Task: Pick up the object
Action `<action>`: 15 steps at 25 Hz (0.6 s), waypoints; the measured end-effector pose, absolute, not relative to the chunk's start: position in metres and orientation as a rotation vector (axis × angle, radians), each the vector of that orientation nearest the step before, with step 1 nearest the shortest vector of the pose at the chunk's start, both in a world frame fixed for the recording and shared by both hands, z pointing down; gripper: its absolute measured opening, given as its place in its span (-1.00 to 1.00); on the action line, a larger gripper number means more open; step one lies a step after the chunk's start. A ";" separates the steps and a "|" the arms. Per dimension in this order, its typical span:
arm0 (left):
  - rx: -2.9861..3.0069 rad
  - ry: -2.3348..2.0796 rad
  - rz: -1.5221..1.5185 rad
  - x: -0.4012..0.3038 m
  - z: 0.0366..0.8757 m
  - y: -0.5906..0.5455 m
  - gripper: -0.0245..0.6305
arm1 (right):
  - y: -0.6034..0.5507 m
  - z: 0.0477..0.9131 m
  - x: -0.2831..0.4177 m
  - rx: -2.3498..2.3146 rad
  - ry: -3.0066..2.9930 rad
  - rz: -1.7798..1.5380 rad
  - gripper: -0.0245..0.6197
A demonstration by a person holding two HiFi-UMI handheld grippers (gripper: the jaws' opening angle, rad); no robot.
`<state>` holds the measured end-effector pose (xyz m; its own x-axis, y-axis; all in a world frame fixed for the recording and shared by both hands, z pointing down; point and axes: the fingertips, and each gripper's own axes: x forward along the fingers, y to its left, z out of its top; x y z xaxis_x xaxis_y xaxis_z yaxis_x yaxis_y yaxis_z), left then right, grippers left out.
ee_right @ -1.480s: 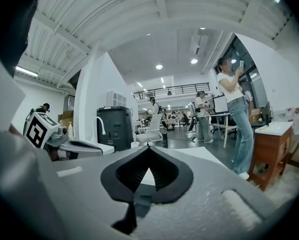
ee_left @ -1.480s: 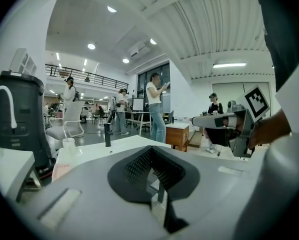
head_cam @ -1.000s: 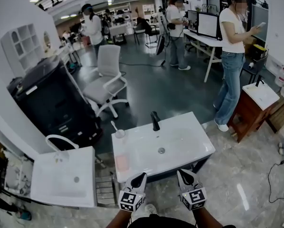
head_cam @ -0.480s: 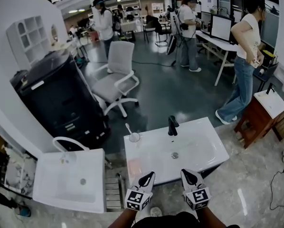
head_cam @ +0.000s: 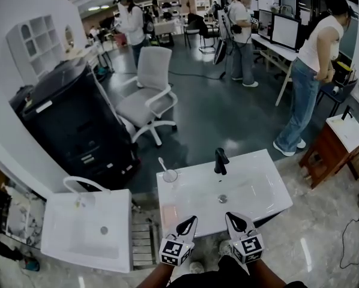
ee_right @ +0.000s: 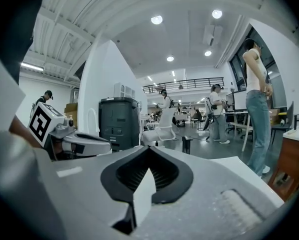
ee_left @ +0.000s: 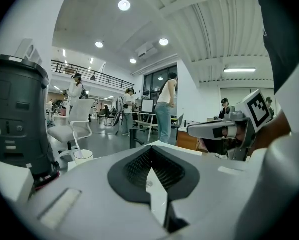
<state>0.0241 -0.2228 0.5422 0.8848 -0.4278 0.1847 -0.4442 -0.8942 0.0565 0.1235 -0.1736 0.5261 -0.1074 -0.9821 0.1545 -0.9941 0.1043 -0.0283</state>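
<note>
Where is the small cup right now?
In the head view, the cup stands on the far left corner of the sink nearest the person, left of the black tap.

White washbasin (head_cam: 260, 192): black faucet (head_cam: 220, 160) at back, cup (head_cam: 170, 175) at back-left corner.

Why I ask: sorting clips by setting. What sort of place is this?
Likely an open-plan office or lab workspace: a desk with monitors, a white office chair, and a freestanding washbasin set up on the floor.
</note>
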 end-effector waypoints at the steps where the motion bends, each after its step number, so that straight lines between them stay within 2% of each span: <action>1: 2.949 -0.704 0.257 0.026 0.543 -0.228 -0.87 | -0.178 0.527 0.127 2.017 -2.270 0.195 -0.91; 15: 2.841 -0.943 0.236 0.077 0.538 -0.299 -0.87 | -0.250 0.526 0.176 1.795 -2.435 0.256 -0.91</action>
<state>0.0772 -0.2991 0.5385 0.7913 -0.5806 0.1917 -0.6024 -0.7940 0.0818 0.1757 -0.2501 0.5263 -0.2970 -0.9370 0.1840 -0.9547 0.2884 -0.0728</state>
